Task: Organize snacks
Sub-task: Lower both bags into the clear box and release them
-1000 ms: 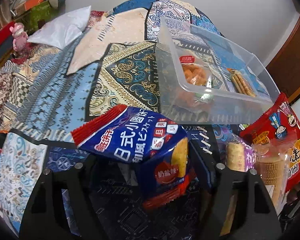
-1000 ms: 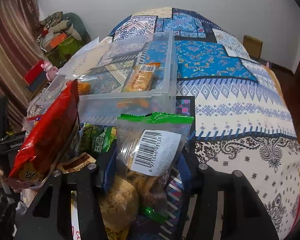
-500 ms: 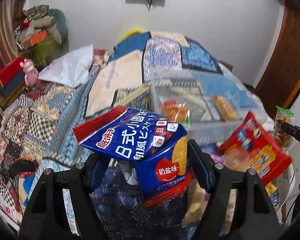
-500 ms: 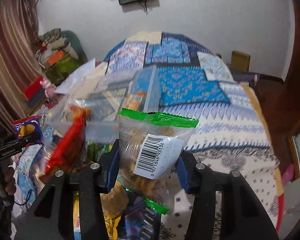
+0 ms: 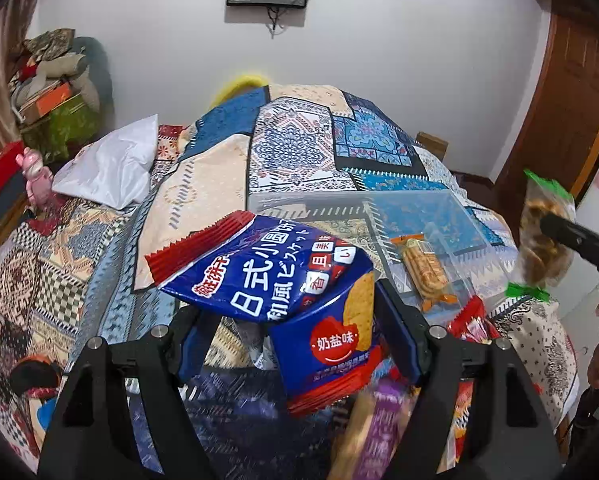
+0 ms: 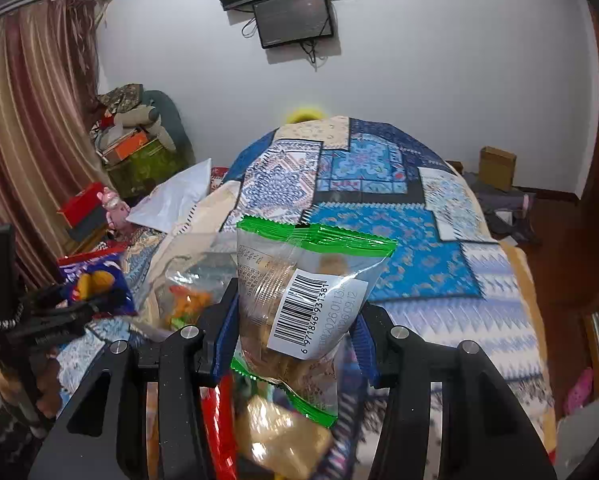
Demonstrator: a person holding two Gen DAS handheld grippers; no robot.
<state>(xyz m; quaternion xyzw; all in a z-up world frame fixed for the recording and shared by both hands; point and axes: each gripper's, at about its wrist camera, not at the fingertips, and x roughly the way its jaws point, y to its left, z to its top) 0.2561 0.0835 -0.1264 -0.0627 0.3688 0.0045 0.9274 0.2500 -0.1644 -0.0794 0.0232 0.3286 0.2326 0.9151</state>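
My left gripper (image 5: 295, 332) is shut on a blue and red biscuit bag (image 5: 283, 280), held in the air above the bed. My right gripper (image 6: 295, 340) is shut on a clear snack bag with green ends and a barcode label (image 6: 299, 296), also lifted. A clear plastic bin (image 5: 379, 224) lies on the quilt ahead and holds an orange-wrapped biscuit pack (image 5: 423, 268) and an orange snack bag (image 6: 187, 300). The right gripper with its bag shows at the right edge of the left wrist view (image 5: 547, 236). The left gripper shows at the left of the right wrist view (image 6: 79, 300).
More snack packs lie blurred below the grippers: a red bag (image 5: 467, 320), a purple pack (image 5: 383, 424), a red pack (image 6: 219, 428). A patchwork quilt (image 6: 399, 260) covers the bed. A white pillow (image 5: 111, 164) and a pink toy (image 5: 35, 172) lie at the left.
Both grippers have risen well above the snack pile with their bags; the bin and pile now sit lower and farther away, and the wall with its screen has come into view.
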